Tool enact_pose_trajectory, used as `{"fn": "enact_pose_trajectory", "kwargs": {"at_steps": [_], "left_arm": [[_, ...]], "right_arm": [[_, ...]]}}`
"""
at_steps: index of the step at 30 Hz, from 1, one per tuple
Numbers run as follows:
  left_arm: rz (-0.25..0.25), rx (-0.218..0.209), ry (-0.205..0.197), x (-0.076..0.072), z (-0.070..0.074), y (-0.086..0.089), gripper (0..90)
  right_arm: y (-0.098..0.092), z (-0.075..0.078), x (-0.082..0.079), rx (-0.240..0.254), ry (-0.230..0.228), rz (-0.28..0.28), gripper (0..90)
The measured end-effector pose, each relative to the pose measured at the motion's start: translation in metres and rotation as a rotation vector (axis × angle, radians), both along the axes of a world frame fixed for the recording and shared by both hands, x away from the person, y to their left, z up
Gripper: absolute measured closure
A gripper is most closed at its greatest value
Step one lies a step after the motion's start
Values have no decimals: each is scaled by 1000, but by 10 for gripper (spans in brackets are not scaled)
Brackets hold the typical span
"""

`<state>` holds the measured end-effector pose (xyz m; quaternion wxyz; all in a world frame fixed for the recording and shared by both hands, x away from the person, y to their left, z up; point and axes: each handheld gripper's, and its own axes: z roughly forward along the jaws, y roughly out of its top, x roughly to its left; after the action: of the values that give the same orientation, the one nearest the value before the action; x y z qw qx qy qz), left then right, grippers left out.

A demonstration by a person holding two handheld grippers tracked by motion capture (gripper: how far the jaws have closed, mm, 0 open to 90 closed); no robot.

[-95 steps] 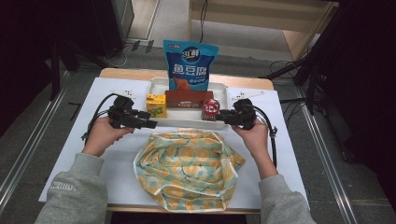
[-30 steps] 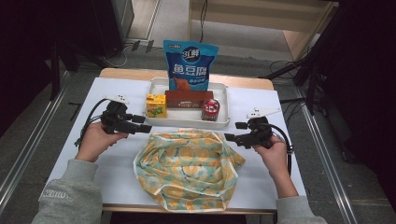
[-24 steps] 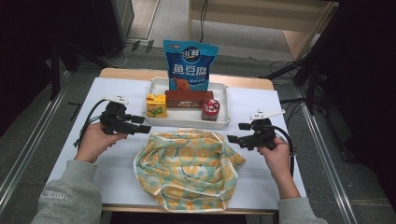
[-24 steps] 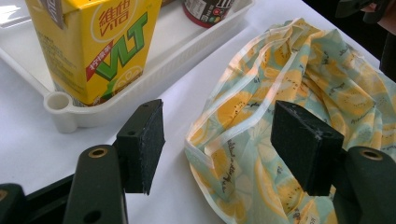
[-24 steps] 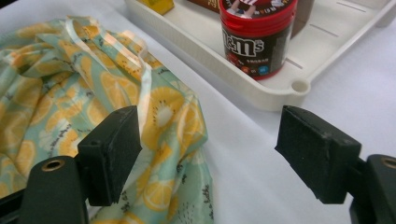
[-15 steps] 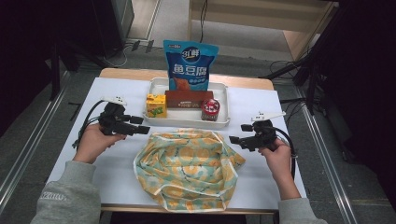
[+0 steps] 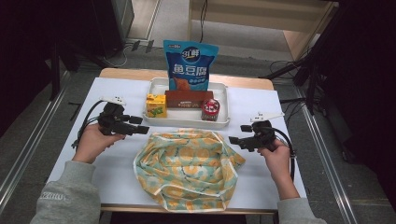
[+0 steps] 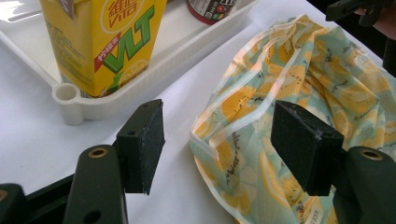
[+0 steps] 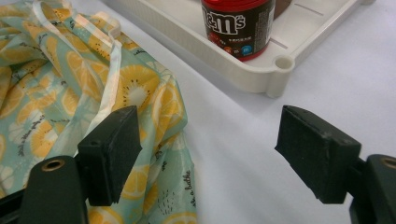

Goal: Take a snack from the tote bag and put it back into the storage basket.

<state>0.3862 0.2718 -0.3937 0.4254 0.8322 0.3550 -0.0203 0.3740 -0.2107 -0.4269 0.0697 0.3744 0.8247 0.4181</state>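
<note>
Your right hand-held gripper (image 7: pixel 234 140) stands wide with nothing between its pads, having just finished opening, just beside the right edge of the lemon-print fabric bag (image 7: pixel 187 165). Your left hand-held gripper (image 7: pixel 144 131) is also wide and empty, at the bag's upper left hem. That bag lies crumpled mid-tabletop (image 7: pixel 261 112), bare white surface on both sides. Beyond it, the white tray (image 7: pixel 152 122) holds a yellow VLT carton (image 7: pixel 156 105), a red M&M's jar (image 7: pixel 210 109) and a blue snack pouch (image 7: pixel 189 65).

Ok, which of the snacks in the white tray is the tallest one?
The blue pouch, standing upright at the tray's back edge; it towers over the yellow drink carton, the brown box and the red jar in front.
</note>
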Motion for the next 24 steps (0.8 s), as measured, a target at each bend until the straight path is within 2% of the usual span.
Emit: {"fn": "enact_pose_trajectory", "kwargs": {"at_steps": [24], "left_arm": [[0, 1, 11, 1, -2, 1, 345]], "right_arm": [[3, -1, 0, -4, -2, 12, 219]]}}
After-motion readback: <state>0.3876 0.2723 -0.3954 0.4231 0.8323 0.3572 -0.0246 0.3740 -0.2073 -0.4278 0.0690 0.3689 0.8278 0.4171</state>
